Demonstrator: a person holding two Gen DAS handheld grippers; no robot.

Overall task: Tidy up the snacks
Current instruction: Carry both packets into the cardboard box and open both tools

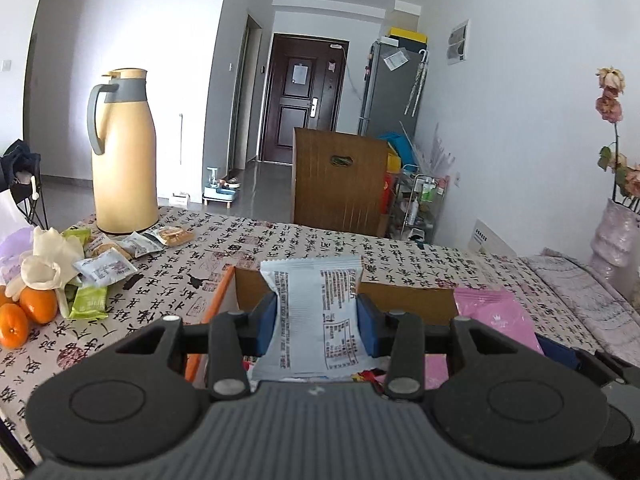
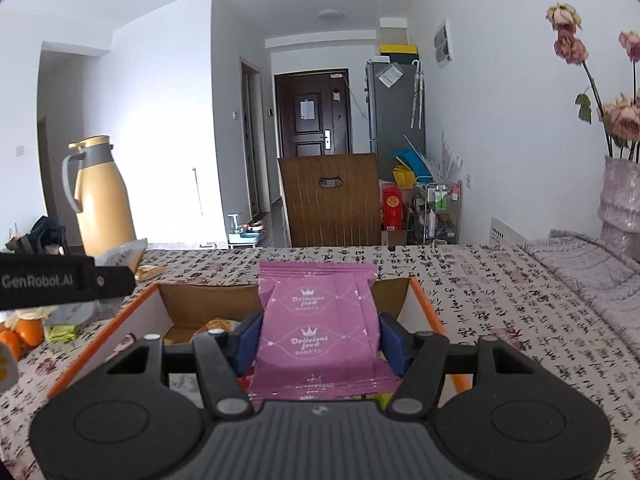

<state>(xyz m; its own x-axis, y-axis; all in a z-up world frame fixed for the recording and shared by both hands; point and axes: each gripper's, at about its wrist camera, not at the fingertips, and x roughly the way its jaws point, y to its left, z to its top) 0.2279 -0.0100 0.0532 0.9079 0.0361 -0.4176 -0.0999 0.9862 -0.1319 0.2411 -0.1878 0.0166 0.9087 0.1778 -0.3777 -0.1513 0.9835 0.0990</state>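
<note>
The left gripper [image 1: 317,322] is clamped on a pale blue snack packet [image 1: 316,316], its blue pads pressing the packet's sides. The right gripper [image 2: 319,346] likewise grips a pink snack packet [image 2: 320,332]. Both packets are held just above an open cardboard box [image 2: 208,298] with orange edges, which sits on the desk [image 1: 320,244] under a calligraphy-print cloth. On the near left lie oranges [image 1: 38,306] and a pile of loose snack packets [image 1: 106,268]. Farther left stands a yellow thermos jug [image 1: 124,156]; a brown chair [image 1: 340,176] is behind the desk.
</note>
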